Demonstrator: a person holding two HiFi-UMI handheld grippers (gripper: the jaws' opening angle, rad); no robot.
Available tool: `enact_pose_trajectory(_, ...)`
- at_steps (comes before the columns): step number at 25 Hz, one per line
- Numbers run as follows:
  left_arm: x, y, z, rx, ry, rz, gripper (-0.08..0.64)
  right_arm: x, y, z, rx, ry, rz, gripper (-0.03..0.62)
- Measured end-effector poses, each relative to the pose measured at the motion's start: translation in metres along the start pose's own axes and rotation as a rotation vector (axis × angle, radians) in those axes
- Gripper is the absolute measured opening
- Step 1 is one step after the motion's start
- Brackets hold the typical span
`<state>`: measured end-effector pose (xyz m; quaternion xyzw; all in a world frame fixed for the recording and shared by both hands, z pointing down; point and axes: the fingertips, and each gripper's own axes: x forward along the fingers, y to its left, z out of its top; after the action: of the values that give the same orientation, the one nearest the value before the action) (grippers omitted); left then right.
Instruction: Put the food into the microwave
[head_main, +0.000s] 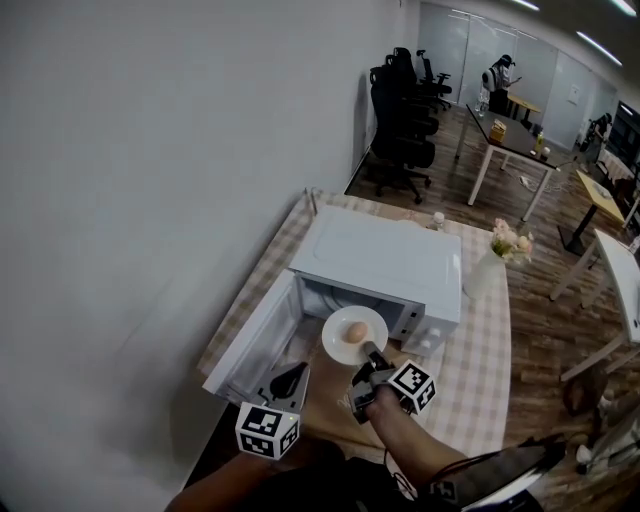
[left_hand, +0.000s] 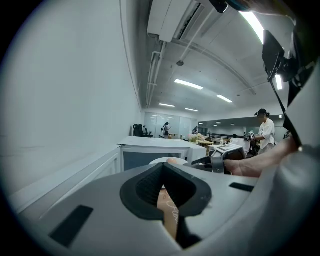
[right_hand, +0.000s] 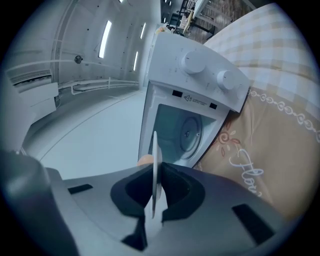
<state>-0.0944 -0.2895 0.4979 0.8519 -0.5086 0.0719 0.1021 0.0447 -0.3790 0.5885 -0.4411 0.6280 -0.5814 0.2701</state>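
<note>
The white microwave (head_main: 380, 262) stands on a checked tablecloth with its door (head_main: 255, 345) swung open to the left. My right gripper (head_main: 372, 358) is shut on the rim of a white plate (head_main: 350, 335) that carries a round tan piece of food (head_main: 355, 331), held just in front of the open cavity (right_hand: 180, 132). In the right gripper view the plate (right_hand: 156, 170) shows edge-on between the jaws. My left gripper (head_main: 293, 378) hangs beside the door's lower end, its jaws together with nothing in them. The left gripper view shows the plate (left_hand: 160, 161) ahead.
A white vase of flowers (head_main: 492, 262) and a small bottle (head_main: 437, 219) stand on the table right of and behind the microwave. A plain wall runs along the left. Office chairs (head_main: 400, 110), desks and a person (head_main: 497, 75) are far back.
</note>
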Motion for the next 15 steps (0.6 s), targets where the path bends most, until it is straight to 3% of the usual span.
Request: enact_pose_trajectory(15,0.048,0.019,-0.033,-0.03,0.091,0.039,0.008,0.061,-0.041,0.02,0.019,-0.003,-0.069,0.026)
